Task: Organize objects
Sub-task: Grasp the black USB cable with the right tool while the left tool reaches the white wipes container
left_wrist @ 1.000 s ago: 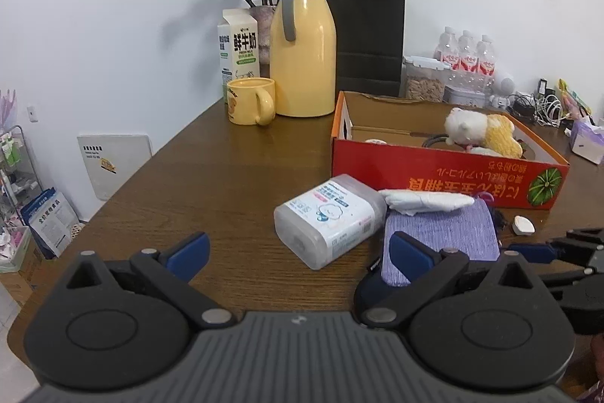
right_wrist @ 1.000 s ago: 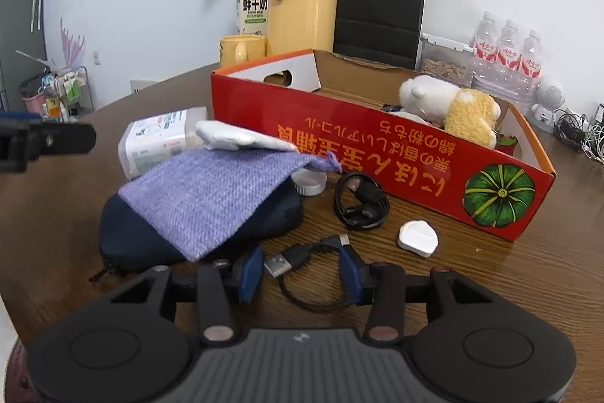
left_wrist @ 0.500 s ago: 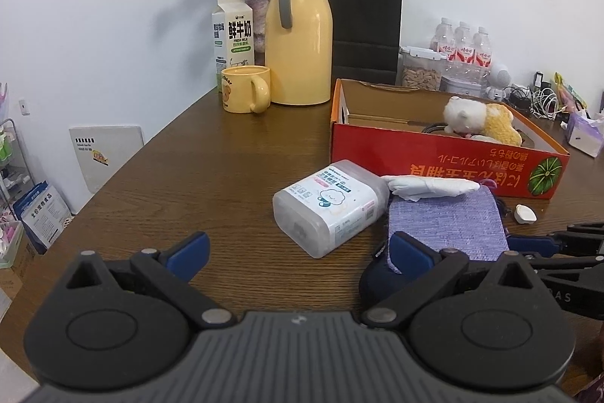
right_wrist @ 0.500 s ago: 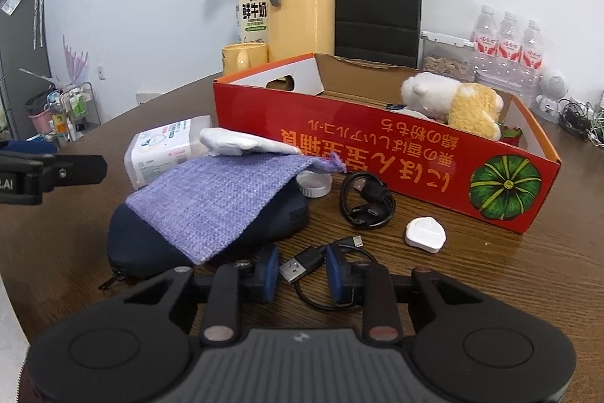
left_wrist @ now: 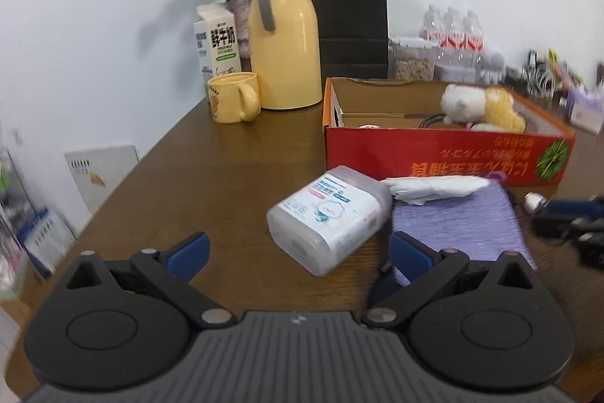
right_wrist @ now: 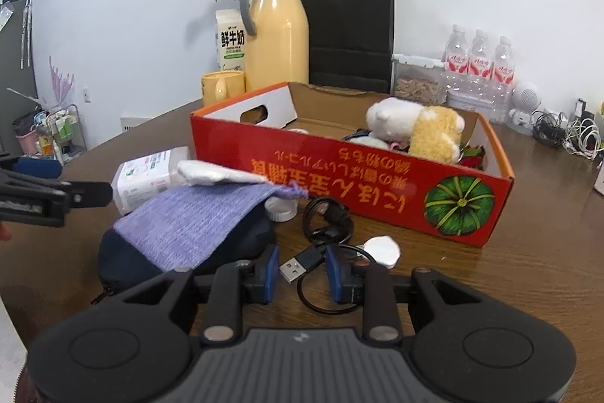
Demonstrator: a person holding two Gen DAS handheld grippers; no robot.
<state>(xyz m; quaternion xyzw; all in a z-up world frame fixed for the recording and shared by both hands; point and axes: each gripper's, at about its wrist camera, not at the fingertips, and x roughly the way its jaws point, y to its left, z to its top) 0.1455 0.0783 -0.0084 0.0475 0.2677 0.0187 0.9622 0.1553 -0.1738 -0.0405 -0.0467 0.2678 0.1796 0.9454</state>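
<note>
My right gripper (right_wrist: 302,274) is shut on the USB plug of a black cable (right_wrist: 304,261), just in front of the red cardboard box (right_wrist: 339,176). The box holds plush toys (right_wrist: 415,127). Beside the plug lie a coiled black cable (right_wrist: 326,218), a white adapter (right_wrist: 381,250) and a white cap (right_wrist: 281,208). A purple cloth (right_wrist: 188,221) lies over a dark blue pouch (right_wrist: 124,263). My left gripper (left_wrist: 300,252) stands wide open and holds nothing, close behind a clear wipes tub (left_wrist: 328,214) lying on its side. A white packet (left_wrist: 434,186) rests between the tub and the box.
At the back of the brown table (left_wrist: 226,184) stand a yellow thermos (left_wrist: 283,44), a yellow mug (left_wrist: 234,97), a milk carton (left_wrist: 219,40), a vase of dried roses and a black paper bag (left_wrist: 347,14). Water bottles (right_wrist: 479,59) and tangled chargers line the far right.
The right jaws have closed on the USB plug and the gripper has risen a little with it. The left gripper stays open, with its view rolled slightly.
</note>
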